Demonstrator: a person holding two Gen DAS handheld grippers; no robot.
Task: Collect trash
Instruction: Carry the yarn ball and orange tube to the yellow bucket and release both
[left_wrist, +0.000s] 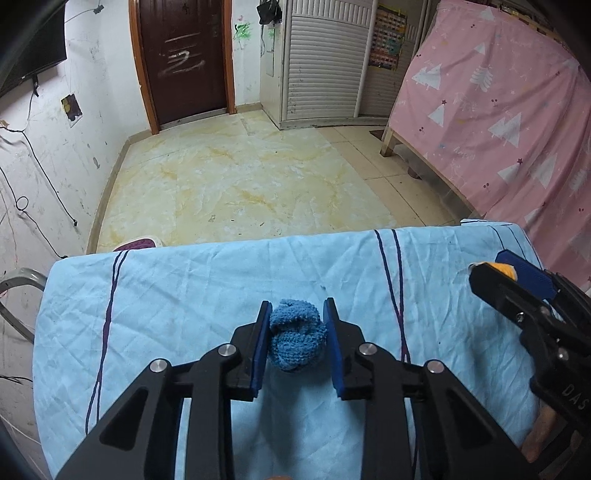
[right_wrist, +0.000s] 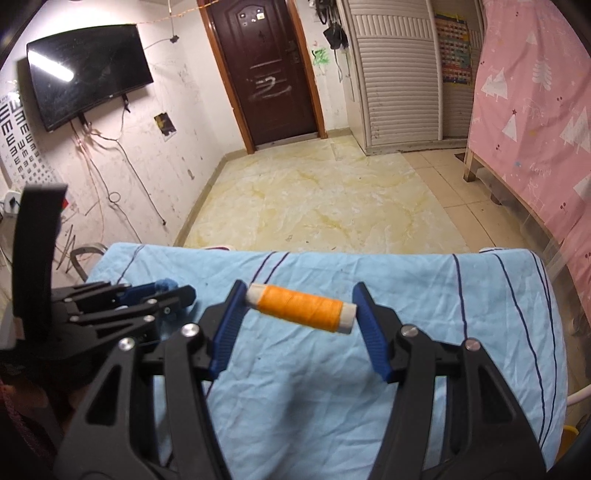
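Blue knitted wad (left_wrist: 297, 338) pinched in left gripper (left_wrist: 297, 341), orange thread spool (right_wrist: 301, 308) clamped endwise in right gripper (right_wrist: 301, 317), both over the table (left_wrist: 184, 295); pickup judged complete, next carry to an unseen bin

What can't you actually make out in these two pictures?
- Where the trash goes: no bin shows in either view.
- Blue knitted wad: its underside, hidden by the left hand-held gripper shut on it; in the right wrist view only a tuft shows.
- Orange thread spool: its ends, covered by the pads of the right hand-held gripper.
- Purple object: left wrist view, mostly behind the blue sheet.
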